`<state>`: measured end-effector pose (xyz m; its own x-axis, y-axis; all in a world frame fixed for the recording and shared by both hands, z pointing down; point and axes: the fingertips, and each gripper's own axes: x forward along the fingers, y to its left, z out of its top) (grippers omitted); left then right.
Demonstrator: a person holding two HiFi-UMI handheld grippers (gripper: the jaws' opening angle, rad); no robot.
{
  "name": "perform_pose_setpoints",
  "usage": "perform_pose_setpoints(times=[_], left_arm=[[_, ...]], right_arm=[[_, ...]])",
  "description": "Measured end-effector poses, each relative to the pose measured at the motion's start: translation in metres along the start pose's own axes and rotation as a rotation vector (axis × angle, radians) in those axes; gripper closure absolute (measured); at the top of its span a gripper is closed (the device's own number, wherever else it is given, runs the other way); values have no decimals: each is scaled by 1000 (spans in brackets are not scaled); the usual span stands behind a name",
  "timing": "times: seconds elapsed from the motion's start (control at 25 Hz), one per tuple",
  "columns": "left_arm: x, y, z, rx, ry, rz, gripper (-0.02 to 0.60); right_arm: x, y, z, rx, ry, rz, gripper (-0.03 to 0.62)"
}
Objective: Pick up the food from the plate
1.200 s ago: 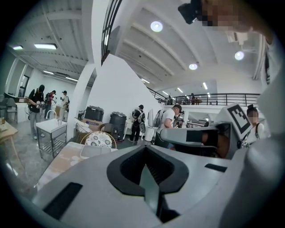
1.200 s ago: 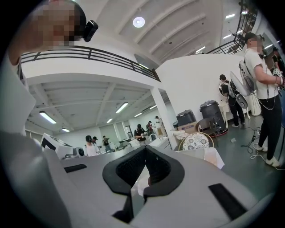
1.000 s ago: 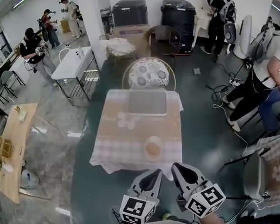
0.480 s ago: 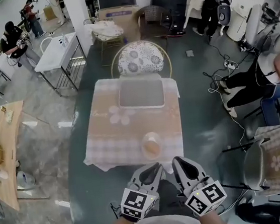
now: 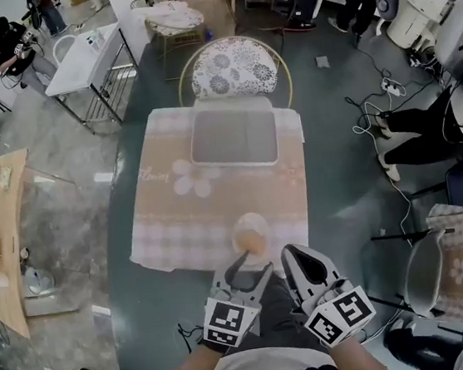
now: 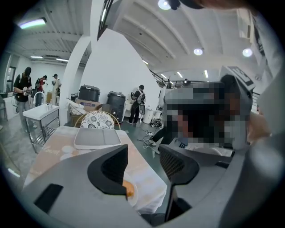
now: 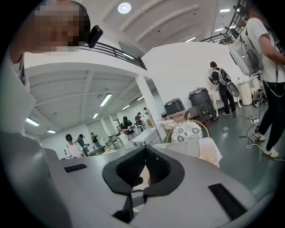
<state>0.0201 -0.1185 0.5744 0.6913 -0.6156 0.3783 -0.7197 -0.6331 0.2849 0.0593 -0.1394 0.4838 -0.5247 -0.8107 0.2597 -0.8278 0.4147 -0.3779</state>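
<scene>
My left gripper (image 5: 247, 263) is opening, empty; my right gripper (image 5: 295, 252) is pressed together. The orange food (image 5: 251, 239) on the plate (image 5: 251, 222) looks soft and light, so I'd pinch its sides gently.

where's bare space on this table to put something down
Free: the middle of the tablecloth between the grey tray and the plate, and the near left corner beside the plate. Taken: the far end, filled by the tray, and the near edge, where the plate holds the food.
</scene>
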Motion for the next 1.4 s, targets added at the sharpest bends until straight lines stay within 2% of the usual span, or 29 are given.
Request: perform_pose_setpoints(times=[0.24,0.48,1.0,1.4], left_arm=[[36,25,-46,26,65,49,269],[66,38,-94,64,146,24,212],[108,58,-150,132,239,18,128],[126,70,-181,159,340,28,121]], right_arm=[[17,-27,-26,59,43,2,580],[28,-43,-46,36,64,0,580],[38,-68,-75,47,82,-21,580],[38,-82,-86,60,92,-42,580]])
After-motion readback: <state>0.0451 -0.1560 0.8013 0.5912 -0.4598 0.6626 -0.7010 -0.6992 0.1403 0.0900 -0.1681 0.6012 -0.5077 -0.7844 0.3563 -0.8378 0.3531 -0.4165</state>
